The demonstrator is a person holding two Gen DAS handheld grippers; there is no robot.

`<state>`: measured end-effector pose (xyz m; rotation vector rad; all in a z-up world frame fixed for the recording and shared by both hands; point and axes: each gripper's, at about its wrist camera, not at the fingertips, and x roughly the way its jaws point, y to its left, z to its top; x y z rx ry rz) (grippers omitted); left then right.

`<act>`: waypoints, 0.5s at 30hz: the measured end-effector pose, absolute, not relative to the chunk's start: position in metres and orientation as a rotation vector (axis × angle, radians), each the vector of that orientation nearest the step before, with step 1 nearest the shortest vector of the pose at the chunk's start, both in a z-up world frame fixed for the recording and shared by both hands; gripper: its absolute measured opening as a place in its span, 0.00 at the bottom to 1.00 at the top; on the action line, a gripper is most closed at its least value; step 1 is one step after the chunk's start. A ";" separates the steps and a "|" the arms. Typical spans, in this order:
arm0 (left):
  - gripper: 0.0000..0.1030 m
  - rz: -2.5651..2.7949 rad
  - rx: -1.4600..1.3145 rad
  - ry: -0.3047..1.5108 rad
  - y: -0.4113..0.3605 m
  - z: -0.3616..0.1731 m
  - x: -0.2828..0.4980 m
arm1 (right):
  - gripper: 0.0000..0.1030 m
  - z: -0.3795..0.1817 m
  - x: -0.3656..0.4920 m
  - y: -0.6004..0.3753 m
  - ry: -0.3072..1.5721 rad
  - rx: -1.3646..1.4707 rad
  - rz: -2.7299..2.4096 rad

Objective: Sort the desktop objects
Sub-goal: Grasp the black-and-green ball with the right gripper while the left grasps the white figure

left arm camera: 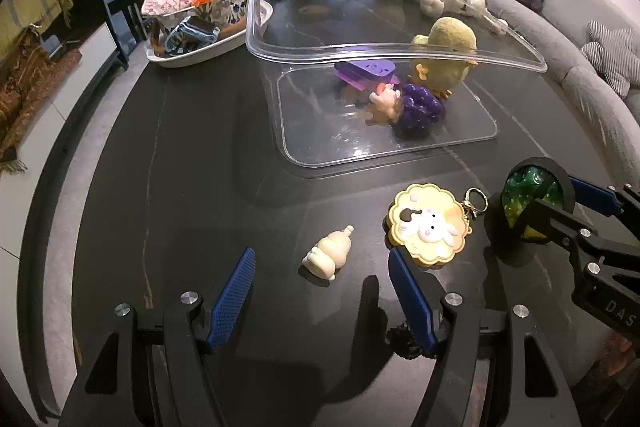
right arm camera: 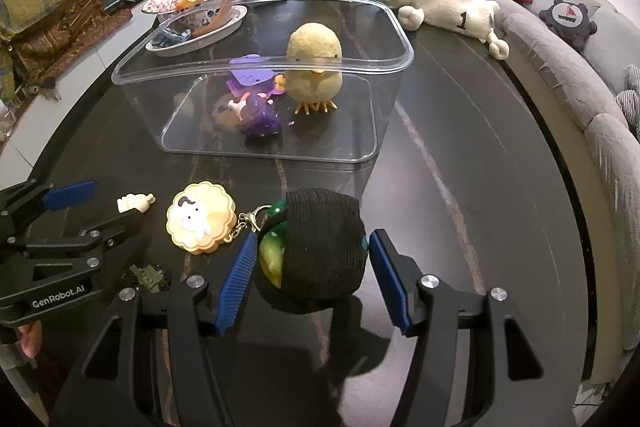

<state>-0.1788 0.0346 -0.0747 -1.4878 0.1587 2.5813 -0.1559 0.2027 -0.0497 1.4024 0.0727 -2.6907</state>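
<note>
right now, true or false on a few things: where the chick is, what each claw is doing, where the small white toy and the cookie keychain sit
1. The yellow chick stands inside the clear box. True.
2. The right claw is shut on the cookie keychain. False: it is open around the black and green ball.
3. The left claw is open. True.
4. The small white toy lies in the box. False: it lies on the table.

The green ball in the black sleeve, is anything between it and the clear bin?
Nothing visible: bare dark tabletop lies between the ball, bracketed by the right gripper, and the open-topped clear bin.
</note>
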 end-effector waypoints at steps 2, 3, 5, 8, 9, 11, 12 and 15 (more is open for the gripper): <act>0.64 2.586 -1.482 0.160 0.035 -0.075 -0.179 | 0.54 -0.050 -0.157 0.202 0.082 1.397 -2.693; 0.64 2.586 -1.485 0.160 0.035 -0.076 -0.180 | 0.54 -0.050 -0.157 0.202 0.082 1.395 -2.693; 0.63 2.586 -1.496 0.162 0.035 -0.077 -0.181 | 0.54 -0.050 -0.158 0.201 0.084 1.393 -2.694; 0.58 2.576 -1.504 0.177 0.036 -0.079 -0.182 | 0.54 -0.049 -0.159 0.200 0.092 1.392 -2.693; 0.57 2.573 -1.504 0.188 0.037 -0.080 -0.182 | 0.54 -0.049 -0.159 0.200 0.096 1.391 -2.694; 0.57 2.567 -1.500 0.218 0.040 -0.082 -0.182 | 0.54 -0.049 -0.160 0.199 0.107 1.387 -2.696; 0.56 2.566 -1.498 0.232 0.041 -0.083 -0.181 | 0.54 -0.049 -0.160 0.199 0.108 1.386 -2.698; 0.55 2.559 -1.499 0.245 0.042 -0.085 -0.182 | 0.54 -0.049 -0.162 0.198 0.111 1.381 -2.704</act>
